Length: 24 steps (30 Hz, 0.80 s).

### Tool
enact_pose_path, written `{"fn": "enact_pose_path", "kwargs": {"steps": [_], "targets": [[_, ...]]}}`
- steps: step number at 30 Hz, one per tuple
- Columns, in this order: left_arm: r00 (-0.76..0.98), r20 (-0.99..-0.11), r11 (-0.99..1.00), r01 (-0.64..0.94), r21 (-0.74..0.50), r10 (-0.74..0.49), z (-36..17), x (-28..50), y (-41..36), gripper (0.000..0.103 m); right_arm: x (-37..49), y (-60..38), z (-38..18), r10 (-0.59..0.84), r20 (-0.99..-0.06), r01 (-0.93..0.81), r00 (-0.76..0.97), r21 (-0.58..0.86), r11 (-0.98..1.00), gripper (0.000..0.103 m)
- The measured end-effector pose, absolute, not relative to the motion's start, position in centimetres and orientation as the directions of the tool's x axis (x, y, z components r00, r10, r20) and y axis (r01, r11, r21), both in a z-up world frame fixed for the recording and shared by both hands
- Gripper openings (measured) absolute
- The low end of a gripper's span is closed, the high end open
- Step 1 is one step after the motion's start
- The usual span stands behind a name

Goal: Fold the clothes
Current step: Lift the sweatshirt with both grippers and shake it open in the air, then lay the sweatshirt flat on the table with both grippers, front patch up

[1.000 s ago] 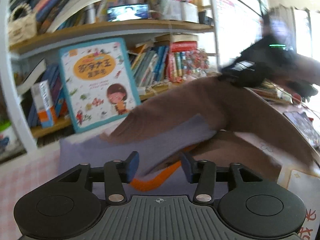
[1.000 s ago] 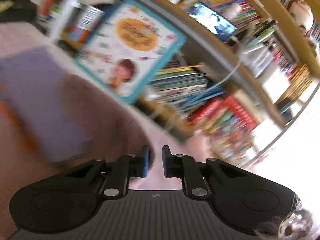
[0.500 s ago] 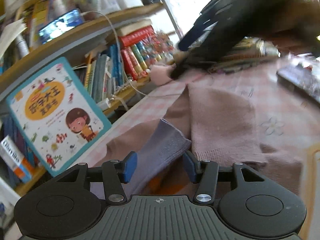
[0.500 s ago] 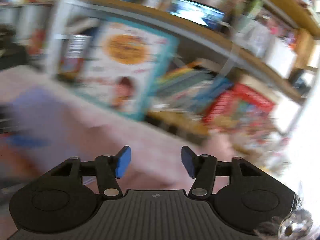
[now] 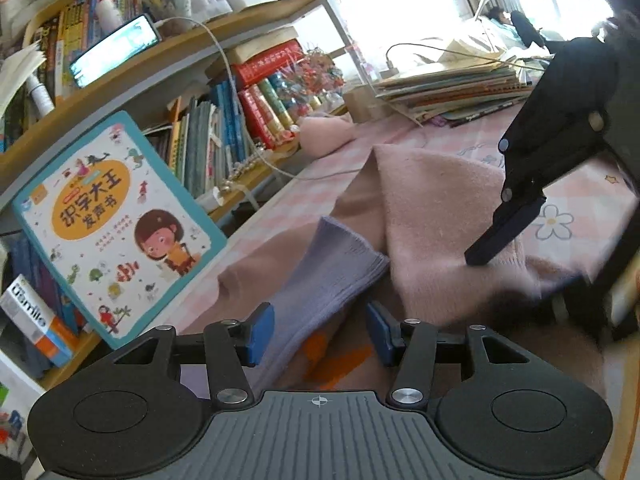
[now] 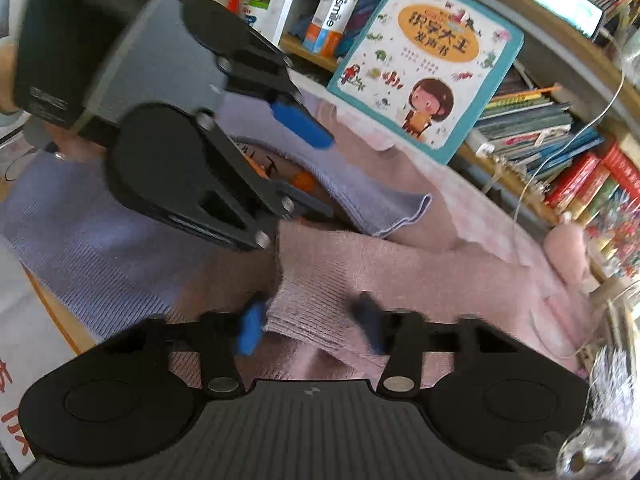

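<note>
Left gripper [image 5: 318, 334] fingers spread, lavender sleeve [image 5: 320, 280] between them at frame bottom, untouched. Right gripper [image 6: 308, 326] fingers spread around pink sweater cuff [image 6: 316, 316], low centre, blurred. Pink sweater [image 5: 436, 208] lies mid-frame on checked worktop [image 5: 580, 196]. Children's book [image 5: 108, 224] leans on bookshelf [image 5: 168, 60], left.

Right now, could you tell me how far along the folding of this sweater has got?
Early stage. Done: one pink sleeve lies folded across the sweater body. In hand: nothing gripped; left gripper open around the purple cuff, right gripper open around the pink cuff. Left: the purple sleeve and body folds.
</note>
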<state>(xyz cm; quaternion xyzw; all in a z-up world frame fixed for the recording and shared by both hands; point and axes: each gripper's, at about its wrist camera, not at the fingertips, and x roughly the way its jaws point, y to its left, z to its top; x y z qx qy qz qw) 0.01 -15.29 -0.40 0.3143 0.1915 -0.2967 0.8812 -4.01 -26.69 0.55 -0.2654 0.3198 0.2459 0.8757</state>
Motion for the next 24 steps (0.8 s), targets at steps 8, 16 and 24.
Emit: {"fn": "enact_pose_path", "kwargs": {"steps": [8,16,24], "targets": [[0.751,-0.515,0.599,0.650,0.468,-0.412,-0.8,0.6,-17.4,0.052,-2.4,-35.0,7.7,0.005,-0.494,-0.211,0.870,-0.364,0.907,0.006],[0.781,-0.485,0.572,0.621,0.536,-0.393,-1.7,1.1,-20.0,0.052,1.0,-43.6,8.3,-0.554,-0.259,0.369,0.791,-0.519,0.771,0.035],[0.785,-0.488,0.670,0.599,0.438,-0.382,-0.6,3.0,-18.9,0.012,-3.8,-37.9,5.4,0.008,-0.547,-0.121,0.837,-0.171,0.978,0.045]]}}
